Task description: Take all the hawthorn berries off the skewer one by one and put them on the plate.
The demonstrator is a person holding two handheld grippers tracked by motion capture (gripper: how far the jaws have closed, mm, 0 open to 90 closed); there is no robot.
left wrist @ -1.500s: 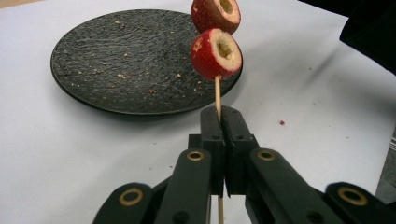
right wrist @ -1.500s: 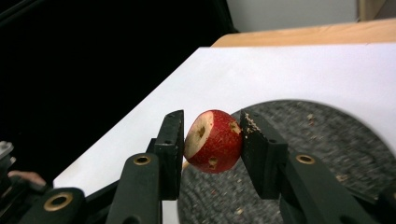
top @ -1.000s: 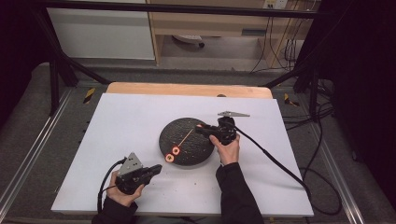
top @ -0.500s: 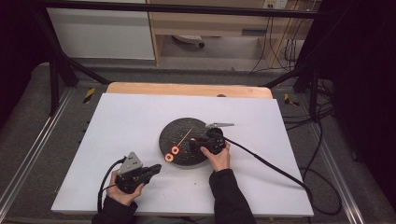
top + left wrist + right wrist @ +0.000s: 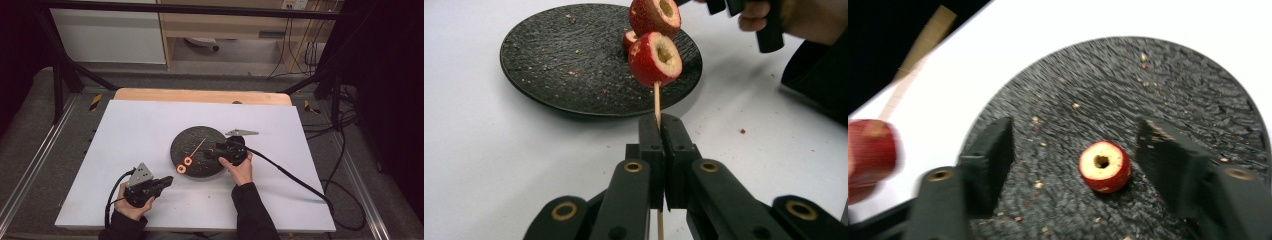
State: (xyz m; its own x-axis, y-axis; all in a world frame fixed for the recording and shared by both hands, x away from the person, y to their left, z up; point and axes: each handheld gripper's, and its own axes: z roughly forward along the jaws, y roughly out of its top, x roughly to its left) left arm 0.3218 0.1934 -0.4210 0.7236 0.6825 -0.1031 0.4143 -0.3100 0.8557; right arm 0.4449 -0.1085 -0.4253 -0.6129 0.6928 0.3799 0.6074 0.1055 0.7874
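White desk [image 5: 150, 125] on wood, grey floor, cables right. Black plate [image 5: 200, 137] centre. Left tongs [image 5: 659, 130] pinch skewer [image 5: 657, 102] with two cored red fruits. Right tongs [image 5: 1073, 150], jaws just opening, straddle loose cored fruit [image 5: 1104, 166] on plate.

Round plate [image 5: 197, 150] near the middle of the table [image 5: 130, 125], one cored fruit piece [image 5: 1104, 166] lying on it, two fruit pieces [image 5: 655, 59] threaded on a skewer [image 5: 657, 104] above the plate's near-left edge, left gripper [image 5: 167, 181] before the plate to its left, right gripper [image 5: 209, 151] over its right side.
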